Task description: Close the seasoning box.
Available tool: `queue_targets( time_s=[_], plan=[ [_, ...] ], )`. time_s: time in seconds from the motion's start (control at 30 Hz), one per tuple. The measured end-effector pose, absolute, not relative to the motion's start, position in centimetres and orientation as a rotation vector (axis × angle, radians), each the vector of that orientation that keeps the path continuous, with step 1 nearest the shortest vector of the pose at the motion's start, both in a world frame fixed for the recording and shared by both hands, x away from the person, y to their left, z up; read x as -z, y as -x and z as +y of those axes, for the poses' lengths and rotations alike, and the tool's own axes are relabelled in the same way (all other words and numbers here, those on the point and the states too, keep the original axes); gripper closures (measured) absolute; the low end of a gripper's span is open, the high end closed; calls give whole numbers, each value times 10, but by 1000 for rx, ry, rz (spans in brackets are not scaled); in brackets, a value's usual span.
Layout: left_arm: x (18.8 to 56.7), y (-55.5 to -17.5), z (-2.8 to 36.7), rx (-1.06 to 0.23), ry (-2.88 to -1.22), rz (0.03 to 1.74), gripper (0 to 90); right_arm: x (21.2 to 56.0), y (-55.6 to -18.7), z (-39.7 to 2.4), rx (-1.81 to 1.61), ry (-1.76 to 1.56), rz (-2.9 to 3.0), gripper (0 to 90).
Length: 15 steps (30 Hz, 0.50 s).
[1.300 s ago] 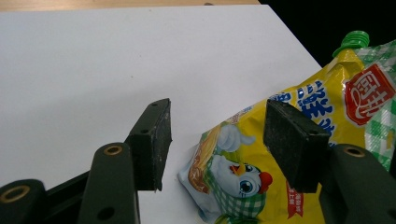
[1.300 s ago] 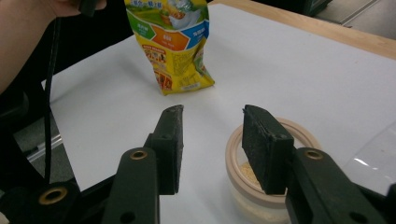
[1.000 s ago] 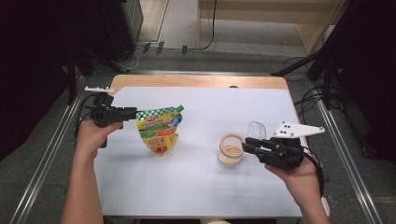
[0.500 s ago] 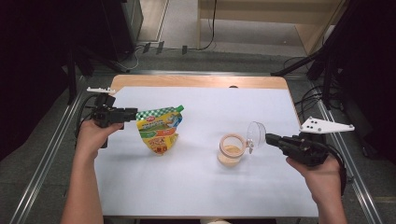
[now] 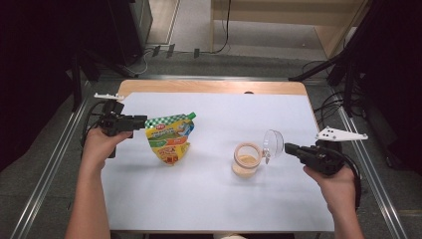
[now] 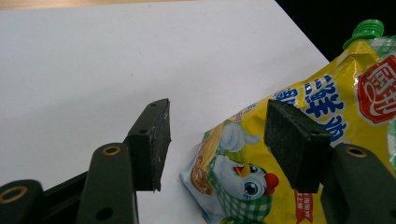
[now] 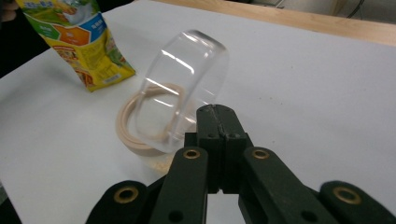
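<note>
Left gripper [image 5: 142,121]: sits at the left of the high view, held level and pointing right. Its tips are right at the upper left corner of the pouch there.
Left jaws: in the left gripper view they stand apart with a gap, the pouch's corner sitting between them. The right pad [image 6: 292,140] overlaps the pouch, the left pad is off it over bare table. Can't honestly tell if either pad presses on it.
Pouch [image 5: 169,140]: yellow spout pouch with a green checked top and a green cap [image 6: 366,30], standing upright left of centre in the high view. A cartoon chick is printed at its lower corner in the left gripper view.
Right gripper [image 5: 292,149]: right side of the high view, pointing left toward the jar. Its tip is just beside the lid's right edge.
Right jaws: fully closed, pad against pad, nothing between them in the right gripper view.
Jar [image 5: 246,160]: small clear jar with beige stuff inside, right of centre in the high view, well apart from the pouch.
Lid [image 7: 187,88]: clear hinged lid, flipped open and standing up at the jar's right side, just above the closed tips in the right gripper view.
Table [image 5: 224,199]: white sheet over a wooden top.
</note>
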State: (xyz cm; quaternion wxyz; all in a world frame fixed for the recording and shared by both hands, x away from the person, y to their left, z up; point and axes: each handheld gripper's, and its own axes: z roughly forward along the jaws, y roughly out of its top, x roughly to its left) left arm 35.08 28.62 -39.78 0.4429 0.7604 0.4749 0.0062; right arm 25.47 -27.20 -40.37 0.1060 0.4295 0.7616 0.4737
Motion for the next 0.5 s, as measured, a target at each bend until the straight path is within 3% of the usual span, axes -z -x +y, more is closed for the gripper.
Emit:
queue_targets(
  time_s=[0.27,0.5],
  plan=[
    [397,-351,287,-7,-1875,1171,414,433,-266,-262,-1382,-1311,2283,900],
    [398,-350,287,-11,-1876,1178,408,437,-267,-253,-1387,-1299,2290,900]
  ],
)
